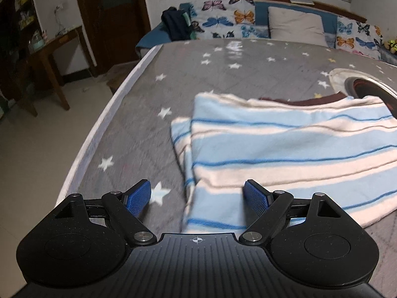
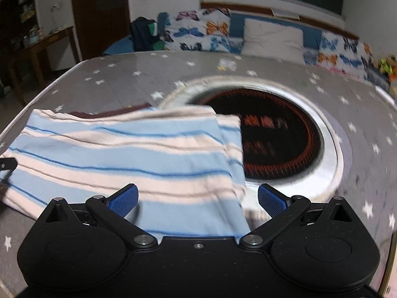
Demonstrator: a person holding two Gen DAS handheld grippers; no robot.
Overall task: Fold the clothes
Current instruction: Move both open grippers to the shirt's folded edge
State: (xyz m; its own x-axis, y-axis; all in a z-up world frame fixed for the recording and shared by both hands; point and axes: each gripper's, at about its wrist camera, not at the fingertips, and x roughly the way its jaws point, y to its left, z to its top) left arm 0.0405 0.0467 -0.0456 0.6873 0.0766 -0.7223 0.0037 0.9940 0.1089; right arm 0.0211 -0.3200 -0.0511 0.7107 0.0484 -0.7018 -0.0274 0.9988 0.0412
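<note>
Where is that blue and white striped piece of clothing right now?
The striped garment lies folded on the star-print table cover, partly overlapping the round heater opening, just ahead of both open grippers.

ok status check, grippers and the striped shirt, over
Left gripper open, at folded blue-and-white striped garment's left edge. Right gripper open over its right edge. Round heater opening in star-print grey table cover sits right beside it.

My left gripper hung low with its jaws spread wide, the blue pads angled outward and closed on nothing. My right gripper sat in the same pose, jaws wide apart, blue pads flared to either side, gripping nothing.
</note>
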